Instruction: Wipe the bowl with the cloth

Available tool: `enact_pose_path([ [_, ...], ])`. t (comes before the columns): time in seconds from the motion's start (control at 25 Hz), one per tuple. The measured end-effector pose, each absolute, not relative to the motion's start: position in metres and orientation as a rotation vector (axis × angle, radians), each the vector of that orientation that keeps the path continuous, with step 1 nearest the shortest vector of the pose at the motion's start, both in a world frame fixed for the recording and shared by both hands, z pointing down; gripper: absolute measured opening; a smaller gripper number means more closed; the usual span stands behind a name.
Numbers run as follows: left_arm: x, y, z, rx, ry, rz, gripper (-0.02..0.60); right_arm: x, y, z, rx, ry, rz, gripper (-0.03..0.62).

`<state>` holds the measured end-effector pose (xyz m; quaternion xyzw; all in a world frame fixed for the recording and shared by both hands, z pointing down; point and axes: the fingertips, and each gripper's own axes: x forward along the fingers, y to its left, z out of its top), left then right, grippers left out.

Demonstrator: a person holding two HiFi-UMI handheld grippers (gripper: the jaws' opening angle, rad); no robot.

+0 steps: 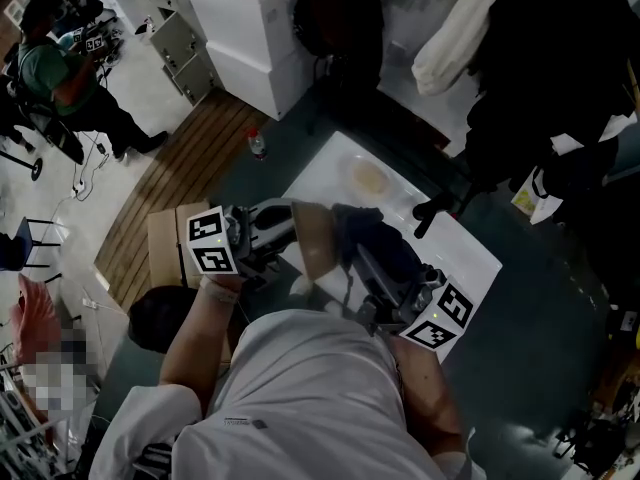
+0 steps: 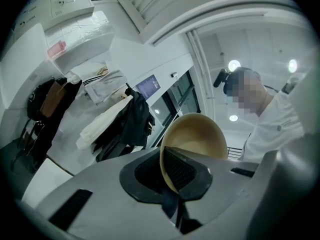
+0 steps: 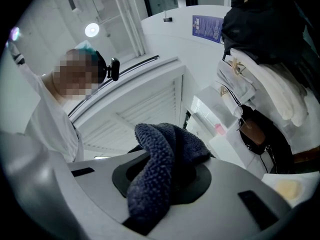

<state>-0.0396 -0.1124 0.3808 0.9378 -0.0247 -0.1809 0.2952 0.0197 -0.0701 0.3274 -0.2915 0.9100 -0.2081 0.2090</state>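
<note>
The person's shoulders [image 1: 300, 388] are hiding the near edge of the white rectangular table [image 1: 470, 253]. The left tongs [image 2: 175, 181] are clamping the rim of a smooth tan round bowl [image 2: 197, 134], tilted above that edge. The right tongs [image 3: 165, 181] are gripping a nubby dark blue cloth [image 3: 157, 169], bunched just beside the bowl.

The bowl [image 2: 197, 136], tan and smooth, is being held by its rim, tipped on edge. The cloth [image 3: 162, 164], dark blue and nubby, is being held bunched at its 3 o'clock.
</note>
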Motion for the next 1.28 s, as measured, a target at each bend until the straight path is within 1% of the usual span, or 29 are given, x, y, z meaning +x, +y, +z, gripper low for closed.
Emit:
enact_pose_path([
  [0.24,-0.038,-0.105,0.375,2.514,-0.019,-0.476,0.017,0.015,-0.086,0.321,-0.825,2.559,-0.558,0.061],
  [0.44,-0.034,-0.095,0.365,2.537,0.029,-0.503,0.017,0.012,-0.093,0.331,-0.83,2.564,-0.614,0.061],
  [0.72,-0.047,-0.109,0.352,2.532,-0.055,-0.594,0.018,0.009,-0.089,0.354,-0.827,2.596,-0.689,0.061],
  [0.96,-0.054,-0.118,0.36,2.515,-0.144,-0.575,0.018,0.008,-0.078,0.359,-0.825,2.567,-0.732,0.061],
  [1.28,-0.046,-0.126,0.383,2.473,-0.183,-0.504,0.018,0.018,-0.07,0.347,-0.776,2.453,-0.786,0.061],
])
